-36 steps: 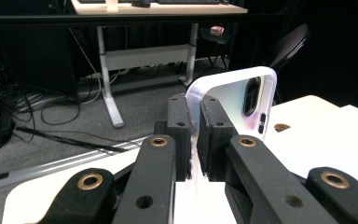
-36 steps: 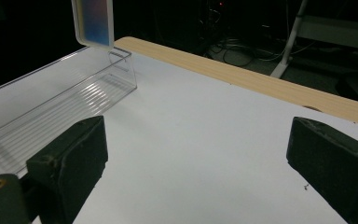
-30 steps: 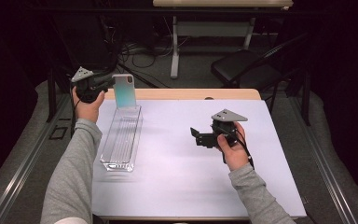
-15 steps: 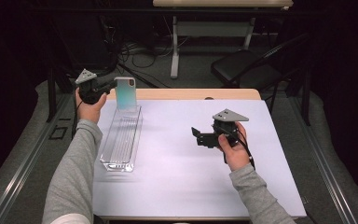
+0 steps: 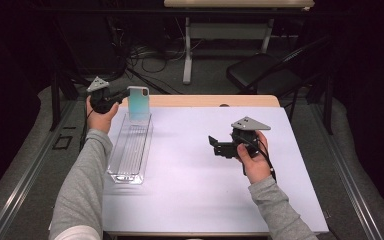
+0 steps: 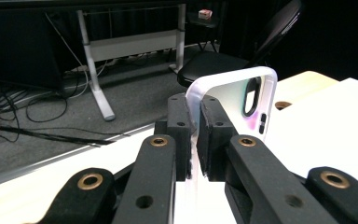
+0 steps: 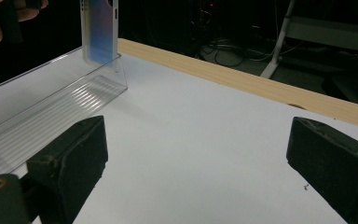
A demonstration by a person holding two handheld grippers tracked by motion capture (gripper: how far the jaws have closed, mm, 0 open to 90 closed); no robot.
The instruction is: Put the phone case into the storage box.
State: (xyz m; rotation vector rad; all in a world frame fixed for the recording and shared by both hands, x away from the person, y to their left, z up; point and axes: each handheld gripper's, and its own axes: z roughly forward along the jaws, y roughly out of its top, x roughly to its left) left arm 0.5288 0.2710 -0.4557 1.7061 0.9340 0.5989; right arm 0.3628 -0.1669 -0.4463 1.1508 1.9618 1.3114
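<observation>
A phone case with a white rim and an iridescent blue-green back stands upright, low over the far end of a long clear plastic tray. My left gripper is shut on the case's edge; in the left gripper view the pads pinch the rim of the case. My right gripper is held above the white table right of the middle, pointing left, open with nothing between its jaws. From there the case hangs at the tray's far end.
The white sheet covers a wooden table whose far edge shows bare. Behind it stand a black folding chair and a table leg, with cables on the floor.
My left hand has come down and slightly right with the case, bringing it closer to the tray's far end. The right hand has kept still.
</observation>
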